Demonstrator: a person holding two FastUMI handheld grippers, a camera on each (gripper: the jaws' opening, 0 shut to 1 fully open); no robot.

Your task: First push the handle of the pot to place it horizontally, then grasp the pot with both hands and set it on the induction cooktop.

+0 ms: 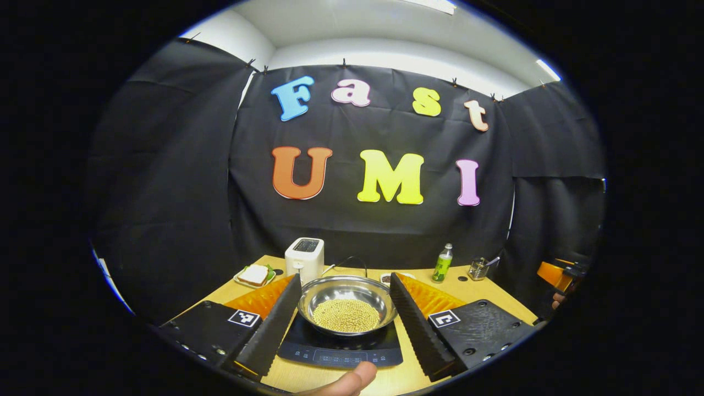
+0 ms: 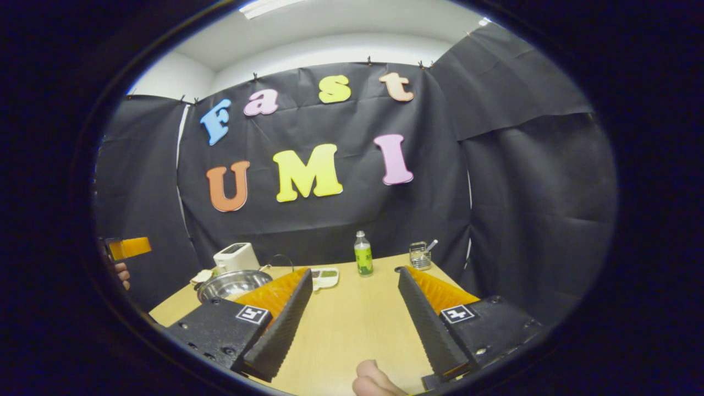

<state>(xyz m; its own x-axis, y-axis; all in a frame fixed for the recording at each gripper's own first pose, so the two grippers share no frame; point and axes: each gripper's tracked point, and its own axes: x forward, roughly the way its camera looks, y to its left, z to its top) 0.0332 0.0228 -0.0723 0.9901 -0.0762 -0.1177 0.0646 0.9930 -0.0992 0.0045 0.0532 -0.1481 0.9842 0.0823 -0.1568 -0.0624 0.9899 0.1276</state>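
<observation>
A steel pot (image 1: pixel 346 308) holding small yellowish beans sits on the black induction cooktop (image 1: pixel 341 346) near the table's front edge. My left gripper (image 1: pixel 345 278) is open, held back from the pot, and its two fingers frame the pot on either side without touching it. In the right gripper view the pot (image 2: pixel 231 283) lies to the left, partly hidden behind a finger. My right gripper (image 2: pixel 355 272) stands open above bare tabletop with nothing between its fingers. The pot's handle is not visible.
At the back of the wooden table (image 2: pixel 352 324) stand a white toaster (image 1: pixel 304 258), a plate with a sandwich (image 1: pixel 254 275), a green bottle (image 1: pixel 443 264), a small glass holder (image 1: pixel 478 268) and a small dish (image 2: pixel 324 276). A thumb (image 1: pixel 352 379) shows at the bottom edge.
</observation>
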